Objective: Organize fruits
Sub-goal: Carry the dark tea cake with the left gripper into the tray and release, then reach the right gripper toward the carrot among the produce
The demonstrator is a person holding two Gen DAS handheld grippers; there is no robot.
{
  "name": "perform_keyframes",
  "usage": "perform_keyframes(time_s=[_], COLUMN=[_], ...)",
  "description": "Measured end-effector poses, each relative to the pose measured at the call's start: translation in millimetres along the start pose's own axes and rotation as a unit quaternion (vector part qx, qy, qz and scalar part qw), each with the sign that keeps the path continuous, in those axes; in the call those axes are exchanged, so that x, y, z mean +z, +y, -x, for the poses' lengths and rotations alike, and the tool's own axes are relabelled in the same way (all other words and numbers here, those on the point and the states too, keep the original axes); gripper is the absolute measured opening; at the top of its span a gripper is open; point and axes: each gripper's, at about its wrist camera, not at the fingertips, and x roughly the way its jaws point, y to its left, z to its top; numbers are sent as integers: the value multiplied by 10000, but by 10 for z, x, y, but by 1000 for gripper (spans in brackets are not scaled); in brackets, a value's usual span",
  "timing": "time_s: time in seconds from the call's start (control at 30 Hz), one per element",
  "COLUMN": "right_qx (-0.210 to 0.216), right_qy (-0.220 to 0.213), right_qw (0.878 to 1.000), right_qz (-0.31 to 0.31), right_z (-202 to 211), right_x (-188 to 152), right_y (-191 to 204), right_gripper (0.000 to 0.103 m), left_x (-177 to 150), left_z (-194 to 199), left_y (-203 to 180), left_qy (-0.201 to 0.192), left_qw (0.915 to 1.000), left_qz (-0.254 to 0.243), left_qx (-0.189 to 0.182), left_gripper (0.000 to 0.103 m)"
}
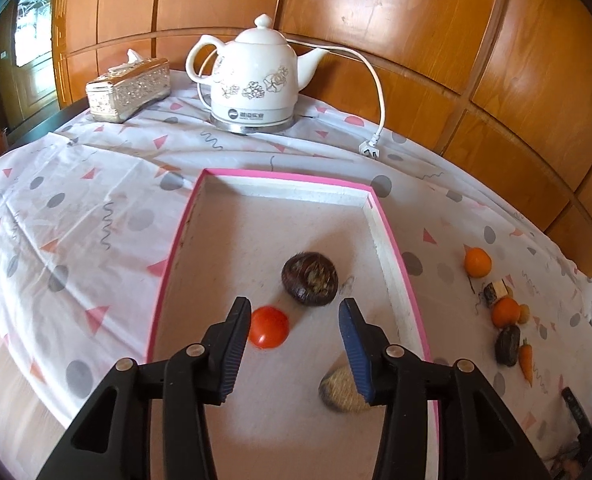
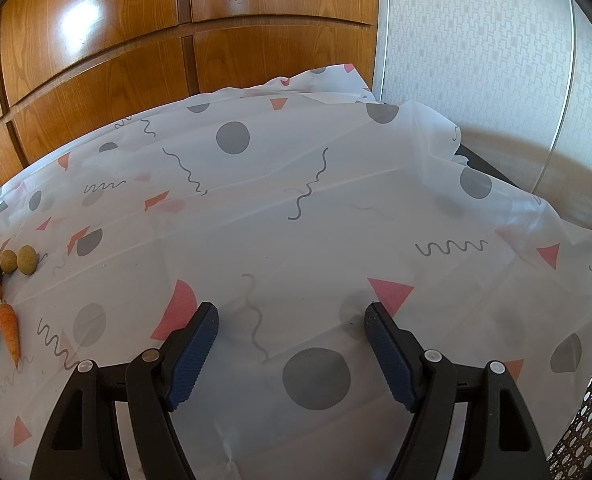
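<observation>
Presently the left gripper (image 1: 296, 310) hangs above a shallow tray with a pink rim (image 1: 168, 264) and a white floor, its fingers (image 1: 236, 344) released with nothing between them. Three pieces already lie in the tray: a red tomato (image 1: 268, 327) just beside the left finger, a dark brown round fruit (image 1: 309, 278) a little beyond the fingertips, and a tan and grey rounded piece (image 1: 341, 390) partly hidden behind the right finger.

To the right of the tray, on the patterned tablecloth (image 1: 96, 216) that covers the table, a loose line of items waits: an orange (image 1: 477, 262) farthest away, a small pale block (image 1: 495, 292) near it, a second orange (image 1: 505, 312), a dark oval fruit (image 1: 507, 344) and a small carrot (image 1: 525, 360) nearest.

At the back of the table stand a white ceramic electric kettle (image 1: 252, 76) on its metal base, its white cord and plug (image 1: 369, 148) lying unplugged on the cloth, and a silver tissue box (image 1: 130, 88) to its left.

The right gripper (image 2: 292, 320) is over bare cloth, well apart from the fruit, its fingers (image 2: 194, 354) spread wide and empty. In its view the same line of items sits at the far left edge, with two small tan balls (image 2: 26, 259) beside it. Wooden panelling (image 2: 136, 40) runs behind the table.
</observation>
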Motion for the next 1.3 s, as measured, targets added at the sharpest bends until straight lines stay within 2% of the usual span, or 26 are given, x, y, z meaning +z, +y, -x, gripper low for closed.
perform_keyframes(time_s=[0.57,0.87,1.1,1.17,1.3], right_qx=[-22,-76,-135,-1,442], right_qy=[56,80,276,335,96], right_qw=[10000,9999,9995,9994,9986], right_qz=[44,98,47,68,262], right_z=[-7,-9,-4,33,260], right_x=[0,-1,51,71,131], right_y=[6,18,34,66,258], right_gripper=[77,77,77,73,73], left_x=[-358,-472,-515,-536,-548], left_z=[365,405,408,413,401], left_y=[548,678,794,820,843], left_qy=[-100,-36,-2,10,35], left_qw=[9976,9970,9955,9952,9948], left_qz=[535,635,835,864,921], left_qx=[430,449,454,460,437], left_gripper=[47,47,47,47,47])
